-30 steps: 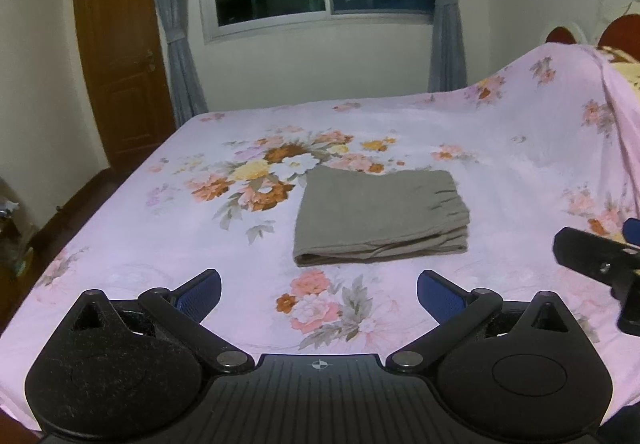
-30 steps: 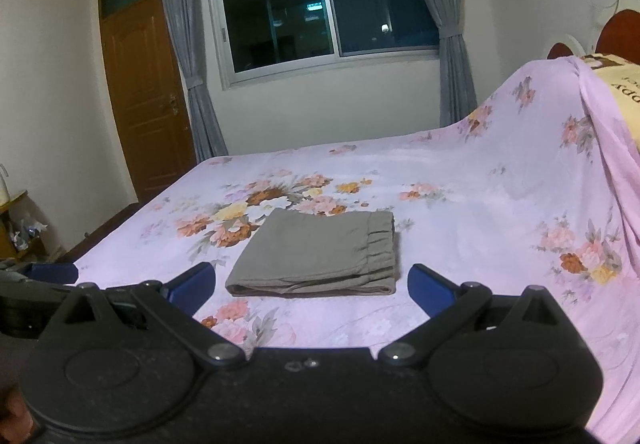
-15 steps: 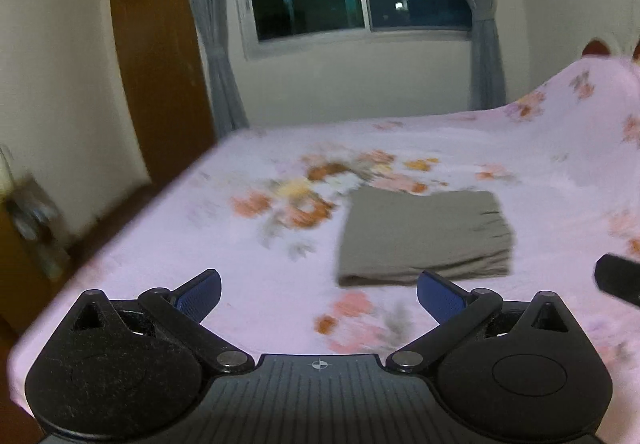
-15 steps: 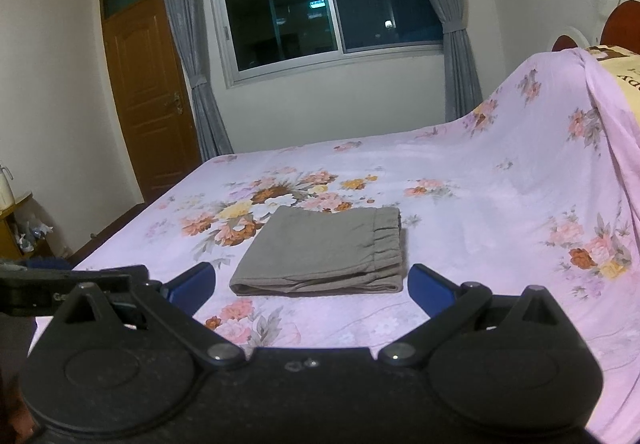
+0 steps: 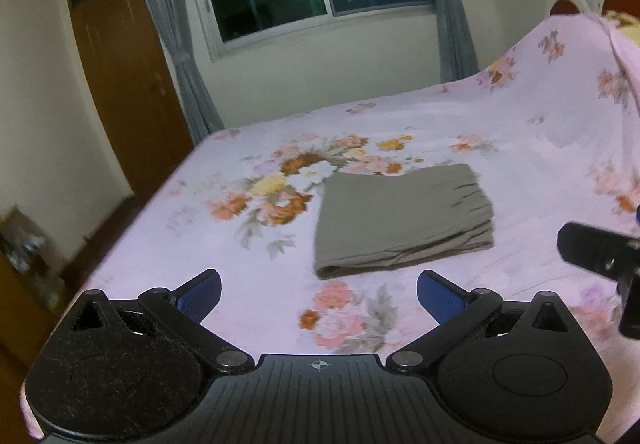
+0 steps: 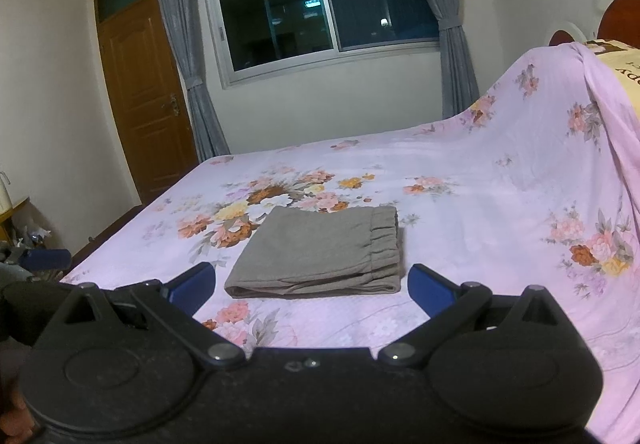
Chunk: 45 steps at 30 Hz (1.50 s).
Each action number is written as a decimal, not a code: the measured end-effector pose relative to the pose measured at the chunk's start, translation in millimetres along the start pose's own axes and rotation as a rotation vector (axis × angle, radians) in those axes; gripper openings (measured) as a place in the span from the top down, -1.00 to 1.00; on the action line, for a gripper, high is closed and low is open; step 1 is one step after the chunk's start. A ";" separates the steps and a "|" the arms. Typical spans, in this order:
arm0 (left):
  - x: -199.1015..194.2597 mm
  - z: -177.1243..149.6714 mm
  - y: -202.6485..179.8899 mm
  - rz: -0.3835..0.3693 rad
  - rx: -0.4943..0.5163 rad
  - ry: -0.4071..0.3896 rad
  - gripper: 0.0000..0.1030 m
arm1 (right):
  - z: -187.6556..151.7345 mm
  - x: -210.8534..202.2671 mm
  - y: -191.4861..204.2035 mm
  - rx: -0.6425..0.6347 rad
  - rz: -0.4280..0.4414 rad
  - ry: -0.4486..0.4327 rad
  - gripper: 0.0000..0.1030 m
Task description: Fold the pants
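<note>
Your left gripper (image 5: 319, 294) has swung back right since the blurred frame half a second ago; the right gripper (image 6: 311, 286) barely shifted. Both jaws spread, holding nothing. Ahead, the folded pants (image 6: 320, 254) lie flat on the floral bed (image 6: 480, 212).

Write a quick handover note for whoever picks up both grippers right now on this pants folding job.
Left gripper: open, empty, held back from the bed.
Right gripper: open, empty, also clear of the cloth.
Grey-brown elastic-waist pants: lying as a flat stacked rectangle on the pink floral bedsheet, waistband toward the right.
Done: folding looks complete.
Left: probably nothing; perhaps square the front edge.
</note>
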State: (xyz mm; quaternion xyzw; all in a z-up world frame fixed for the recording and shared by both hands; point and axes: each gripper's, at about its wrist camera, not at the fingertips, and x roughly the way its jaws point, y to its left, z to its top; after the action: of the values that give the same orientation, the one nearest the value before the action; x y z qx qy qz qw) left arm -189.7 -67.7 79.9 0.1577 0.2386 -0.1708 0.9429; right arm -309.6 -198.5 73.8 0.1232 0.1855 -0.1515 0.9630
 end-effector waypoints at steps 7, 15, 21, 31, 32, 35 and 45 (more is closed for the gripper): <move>7.3 -1.3 5.5 -0.018 -0.028 0.017 -1.00 | -1.5 6.6 3.5 -0.022 -0.023 0.018 -1.00; 20.3 -0.8 14.3 -0.026 -0.086 0.032 -1.00 | -1.5 12.7 2.9 -0.026 -0.051 0.024 -1.00; 25.7 -1.7 14.9 -0.039 -0.096 0.049 -1.00 | -1.8 17.9 4.2 -0.026 -0.040 0.034 -1.00; 38.7 -0.2 13.3 -0.057 -0.108 0.084 -1.00 | -1.1 26.8 3.2 -0.021 -0.036 0.045 -1.00; 39.9 0.2 12.3 -0.056 -0.106 0.084 -1.00 | -1.0 27.5 3.5 -0.023 -0.038 0.045 -1.00; 44.0 1.9 9.3 -0.057 -0.097 0.097 -1.00 | -0.8 28.8 2.8 -0.024 -0.041 0.048 -1.00; 68.0 3.7 8.5 -0.084 -0.131 0.133 -1.00 | 0.3 49.4 -1.5 -0.025 -0.062 0.065 -1.00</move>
State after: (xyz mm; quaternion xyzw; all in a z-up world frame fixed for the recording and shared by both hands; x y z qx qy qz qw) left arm -128.6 -78.3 50.5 0.0967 0.3178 -0.1836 0.9252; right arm -266.2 -212.2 54.3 0.1101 0.2223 -0.1749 0.9528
